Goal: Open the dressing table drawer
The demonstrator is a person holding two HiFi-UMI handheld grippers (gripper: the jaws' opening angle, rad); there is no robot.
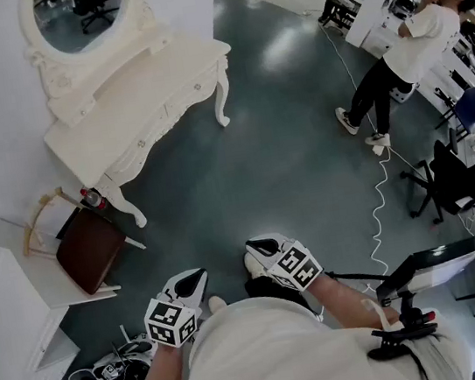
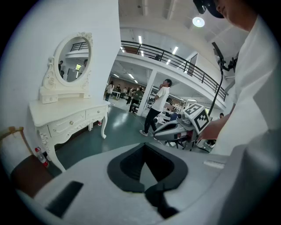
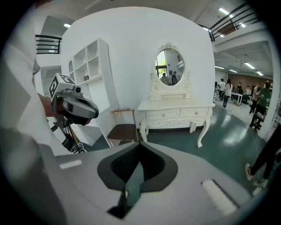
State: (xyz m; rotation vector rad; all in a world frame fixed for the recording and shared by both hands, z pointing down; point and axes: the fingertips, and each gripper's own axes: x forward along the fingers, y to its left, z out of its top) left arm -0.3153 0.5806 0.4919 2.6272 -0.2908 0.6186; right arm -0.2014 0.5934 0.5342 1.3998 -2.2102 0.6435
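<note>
The white dressing table point(image 1: 139, 93) with its oval mirror stands against the wall at the far left, well away from both grippers. Its two front drawers point(image 1: 141, 143) are closed, each with a small knob; they also show in the right gripper view as the drawers point(image 3: 163, 114) and in the left gripper view as the drawers point(image 2: 70, 122). My left gripper point(image 1: 196, 279) and right gripper point(image 1: 262, 247) hang close to my body over the bare floor, both shut and holding nothing. The left gripper point(image 2: 144, 146) points past the table; the right gripper point(image 3: 139, 146) faces the table point(image 3: 175, 105).
A brown-seated chair point(image 1: 91, 246) stands just left of the table, with a red bottle point(image 1: 90, 198) by the table leg. White shelving point(image 3: 90, 70) lines the left wall. A person point(image 1: 397, 72) stands at the far right near a white floor cable point(image 1: 380, 199) and office chairs point(image 1: 457, 178).
</note>
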